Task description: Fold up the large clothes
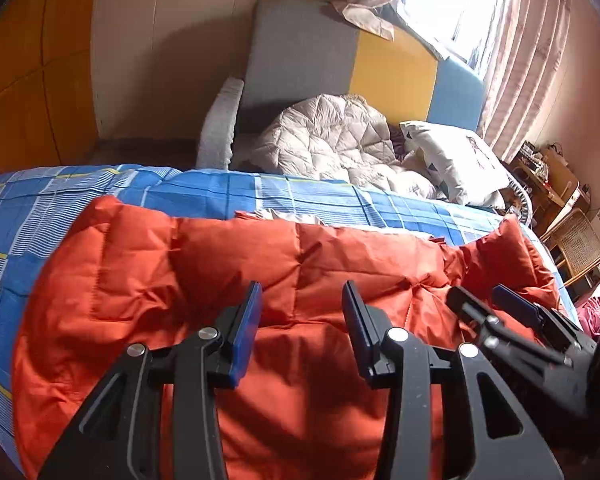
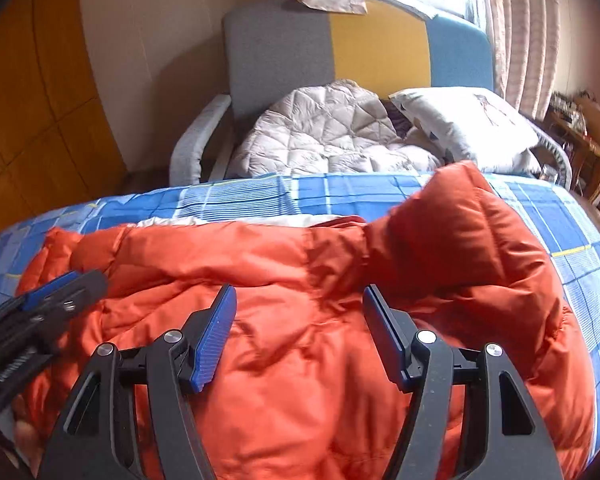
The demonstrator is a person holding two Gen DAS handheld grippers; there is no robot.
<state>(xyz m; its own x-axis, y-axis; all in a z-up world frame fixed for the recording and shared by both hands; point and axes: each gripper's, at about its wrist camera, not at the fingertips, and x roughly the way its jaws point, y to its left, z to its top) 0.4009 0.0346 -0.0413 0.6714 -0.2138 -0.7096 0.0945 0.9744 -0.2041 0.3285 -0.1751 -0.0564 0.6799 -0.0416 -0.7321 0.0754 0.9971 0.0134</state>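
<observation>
An orange padded down jacket (image 1: 228, 264) lies spread across the blue checked bedsheet (image 1: 40, 200); it also shows in the right wrist view (image 2: 300, 264). Its right end is bunched up in a raised fold (image 2: 460, 224). A strip of white lining (image 2: 220, 221) shows along its far edge. My left gripper (image 1: 302, 292) is open and empty just above the jacket's middle. My right gripper (image 2: 298, 294) is open and empty above the jacket. Each gripper shows in the other's view: the right one (image 1: 500, 300) at the right, the left one (image 2: 72, 280) at the left.
A grey quilted duvet (image 1: 332, 140) and a white pillow (image 1: 456, 156) lie heaped at the head of the bed, before a grey, yellow and blue headboard (image 1: 392, 68). A white chair arm (image 1: 220, 124) stands at left. Wicker furniture (image 1: 572, 240) and curtains (image 1: 528, 52) are at right.
</observation>
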